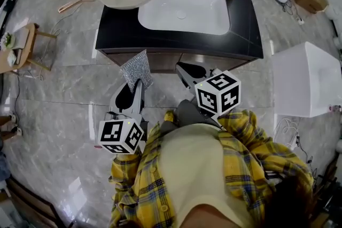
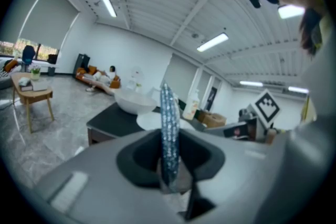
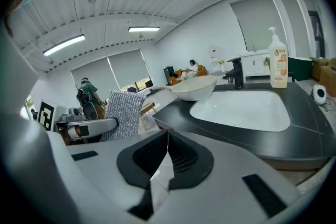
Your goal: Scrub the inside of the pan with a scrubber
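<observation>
Scrubber (image 1: pixel 135 68) on edge in left hand-held gripper (image 1: pixel 138 83), toward counter (image 1: pixel 117 29).

Person (image 1: pixel 214 189) in checks
Yellow checked shirt (image 1: pixel 248 168) over a cream top (image 1: pixel 192 168); grey left hand-held gripper (image 1: pixel 135 86) and right hand-held gripper (image 1: pixel 182 68), each with a black-and-white cube (image 1: pixel 218 93).
</observation>
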`<state>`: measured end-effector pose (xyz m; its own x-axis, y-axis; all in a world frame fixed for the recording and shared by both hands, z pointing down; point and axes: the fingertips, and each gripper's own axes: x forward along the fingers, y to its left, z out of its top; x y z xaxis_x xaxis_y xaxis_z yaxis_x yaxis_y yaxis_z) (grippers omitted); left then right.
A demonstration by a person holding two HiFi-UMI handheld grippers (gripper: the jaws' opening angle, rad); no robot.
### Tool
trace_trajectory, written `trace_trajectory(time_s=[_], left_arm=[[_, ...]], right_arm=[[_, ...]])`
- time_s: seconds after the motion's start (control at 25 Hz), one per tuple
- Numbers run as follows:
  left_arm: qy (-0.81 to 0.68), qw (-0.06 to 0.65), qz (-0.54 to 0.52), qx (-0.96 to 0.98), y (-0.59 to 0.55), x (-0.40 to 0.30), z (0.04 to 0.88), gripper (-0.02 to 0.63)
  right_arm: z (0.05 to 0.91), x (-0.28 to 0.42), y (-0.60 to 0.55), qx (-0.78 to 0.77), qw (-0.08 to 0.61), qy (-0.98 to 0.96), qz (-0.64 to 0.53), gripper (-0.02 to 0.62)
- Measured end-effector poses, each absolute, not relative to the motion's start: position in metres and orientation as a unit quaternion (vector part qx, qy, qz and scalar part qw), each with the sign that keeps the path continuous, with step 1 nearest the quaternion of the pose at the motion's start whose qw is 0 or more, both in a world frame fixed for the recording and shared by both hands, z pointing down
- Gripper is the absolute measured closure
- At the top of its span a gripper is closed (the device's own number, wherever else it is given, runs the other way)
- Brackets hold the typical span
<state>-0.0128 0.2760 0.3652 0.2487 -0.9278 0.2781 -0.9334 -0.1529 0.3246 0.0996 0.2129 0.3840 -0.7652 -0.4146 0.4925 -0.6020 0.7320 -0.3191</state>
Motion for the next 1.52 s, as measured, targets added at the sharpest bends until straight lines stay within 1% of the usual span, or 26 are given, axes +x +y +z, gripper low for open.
trace_trajectory(time_s=[0.36, 0.52, 0.6, 0.8, 1.12, 1.52], left_arm=[[-0.627, 0.189, 0.009, 0.755, 0.218, -0.038, 0.350, 0.518], [-0.631, 0.194, 0.016, 0.751, 0.190, -0.047, 0.350, 0.518], [-0.633, 0.199, 0.018, 0.748, 0.173, -0.052, 0.351, 0.518], [-0.636, 0.207, 0.024, 0.743, 0.131, -0.061, 0.351, 0.518], [-0.640, 0.183, 0.041, 0.745, 0.066, -0.075, 0.334, 0.518], [-0.634, 0.161, 0.058, 0.754, 0.009, -0.103, 0.323, 0.518]], right_arm=[[0.381, 0.070, 0.142, 0.272, 0.194, -0.917, 0.217, 0.580], [0.383, 0.054, 0.108, 0.260, 0.205, -0.920, 0.209, 0.580], [0.379, 0.048, 0.091, 0.251, 0.200, -0.924, 0.207, 0.580], [0.377, 0.039, 0.046, 0.246, 0.188, -0.925, 0.220, 0.580], [0.378, 0.029, -0.006, 0.230, 0.172, -0.928, 0.236, 0.580], [0.378, 0.015, -0.047, 0.262, 0.161, -0.918, 0.251, 0.578]])
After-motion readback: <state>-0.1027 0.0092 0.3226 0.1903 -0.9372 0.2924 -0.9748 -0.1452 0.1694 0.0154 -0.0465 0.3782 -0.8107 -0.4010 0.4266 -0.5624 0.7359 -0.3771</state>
